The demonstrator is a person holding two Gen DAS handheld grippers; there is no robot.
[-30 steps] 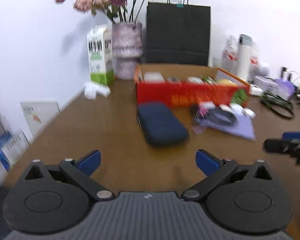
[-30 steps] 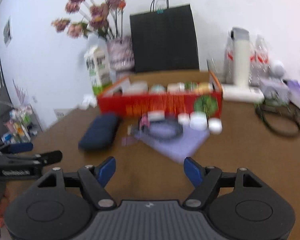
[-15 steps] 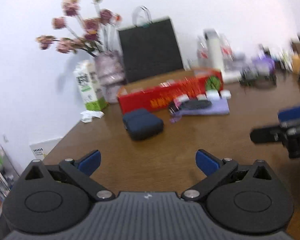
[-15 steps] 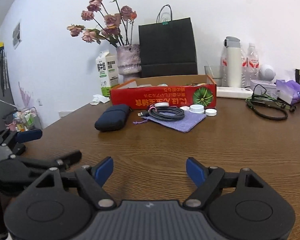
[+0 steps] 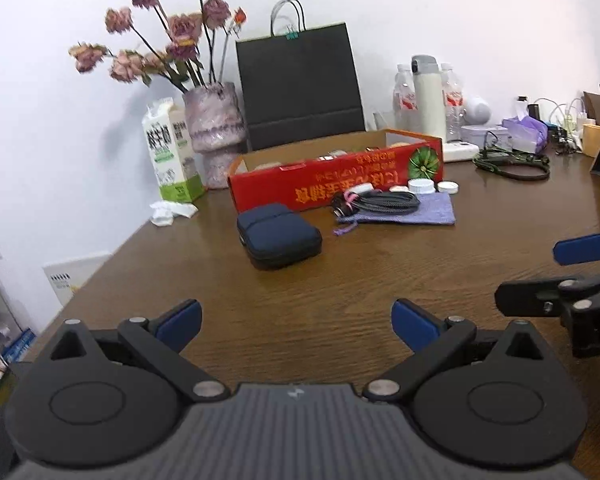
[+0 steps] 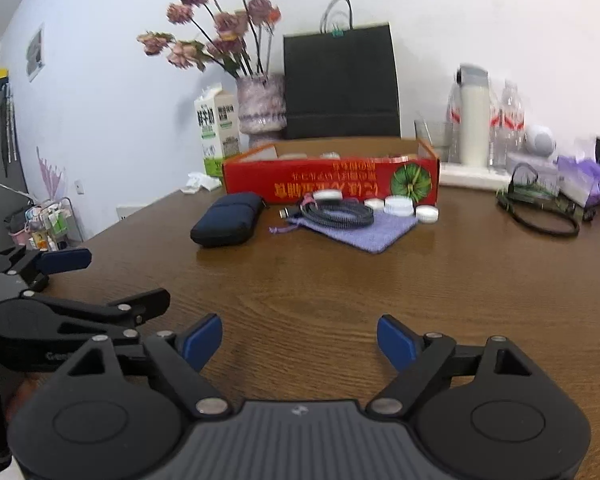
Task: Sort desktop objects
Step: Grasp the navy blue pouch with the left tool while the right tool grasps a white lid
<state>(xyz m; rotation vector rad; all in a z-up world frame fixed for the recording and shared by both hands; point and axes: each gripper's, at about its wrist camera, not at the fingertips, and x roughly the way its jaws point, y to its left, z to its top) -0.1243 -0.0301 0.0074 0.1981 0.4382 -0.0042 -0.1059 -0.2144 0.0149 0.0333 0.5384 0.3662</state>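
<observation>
Above the near edge of the wood-grain table (image 5: 340, 280), the left gripper (image 5: 296, 320) and right gripper (image 6: 300, 338) hang side by side, jaws spread wide, holding and touching nothing; well ahead lie a rounded navy zip case (image 5: 278, 236), a coiled braided cable (image 6: 336, 212) on a purple cloth pouch (image 6: 364, 230), white round lids (image 6: 400, 205), all before a red cardboard box (image 5: 340, 184).

Navy case (image 5: 278, 235) beside red box (image 5: 336, 184)
</observation>
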